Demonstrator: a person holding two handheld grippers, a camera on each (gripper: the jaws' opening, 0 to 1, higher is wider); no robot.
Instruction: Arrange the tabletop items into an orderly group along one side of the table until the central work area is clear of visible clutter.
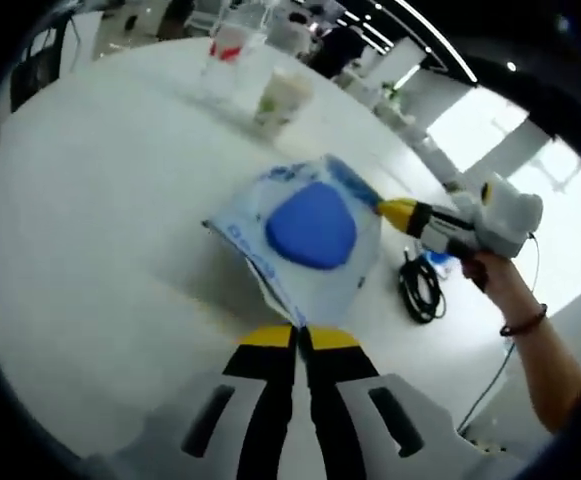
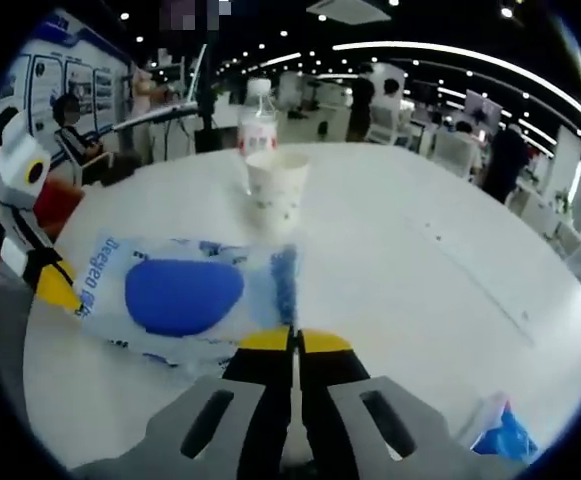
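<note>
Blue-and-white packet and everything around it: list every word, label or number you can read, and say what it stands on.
"deeyeo", or close to it, blurred: blue lettering along the edge of the blue-and-white packet beside the left hand-held gripper.
Red label on the water bottle: too blurred to read.
Pattern on the paper cup: small marks, no readable text.
Wall posters: too small to read.
Blue packet at the table edge: nothing readable.
</note>
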